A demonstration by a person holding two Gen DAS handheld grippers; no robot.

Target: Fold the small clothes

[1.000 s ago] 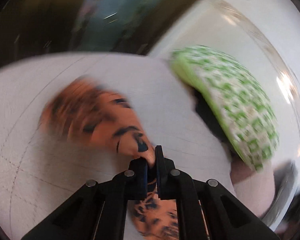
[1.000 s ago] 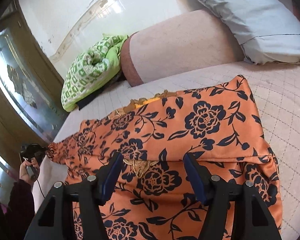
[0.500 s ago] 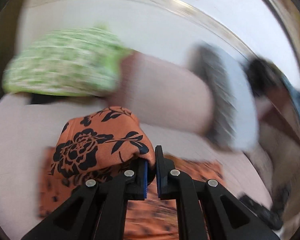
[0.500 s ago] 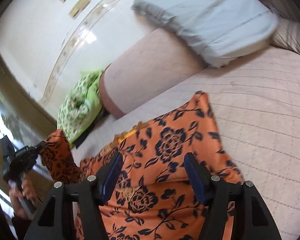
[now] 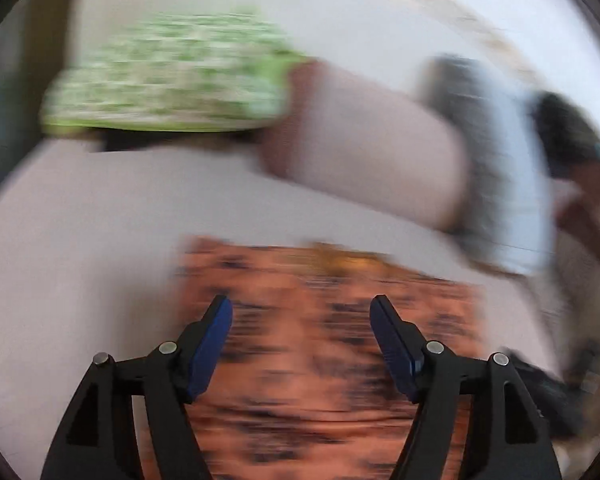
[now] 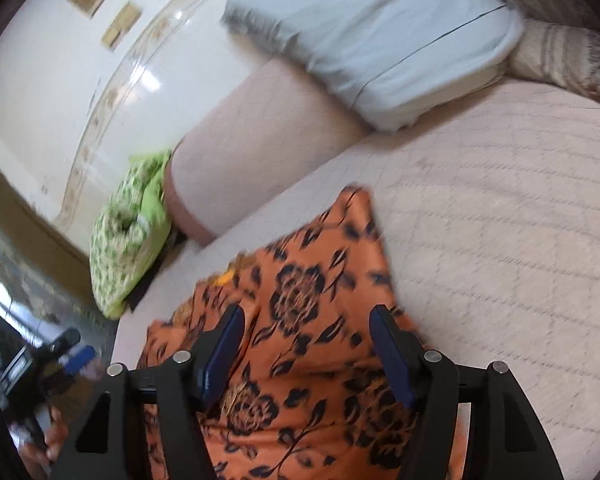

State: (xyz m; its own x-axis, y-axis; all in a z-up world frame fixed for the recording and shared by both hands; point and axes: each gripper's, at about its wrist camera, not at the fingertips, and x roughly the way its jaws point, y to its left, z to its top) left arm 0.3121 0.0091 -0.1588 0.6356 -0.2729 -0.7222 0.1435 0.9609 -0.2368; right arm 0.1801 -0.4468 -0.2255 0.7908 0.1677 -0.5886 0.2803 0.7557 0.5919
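Just under both pairs of jaws lies the orange dress (image 6: 300,360) with its black flowers, spread on the bed (image 6: 500,240). The left gripper (image 5: 300,304) has just been opening its jaws; they now stand apart with nothing pinched between them, the cloth lying beyond and below in a heavy blur. The right gripper (image 6: 304,312) also has its jaws apart, poised above the dress without clamping it; one corner of the cloth points away ahead of them. Beyond the jaws a pink bolster (image 6: 260,152) lies across the bed, with a green patterned pillow (image 6: 128,240) at its left end and a pale blue pillow (image 6: 380,40) on its right. Left of the right jaws, low down, a hand (image 6: 52,436) holds the left gripper's handle.
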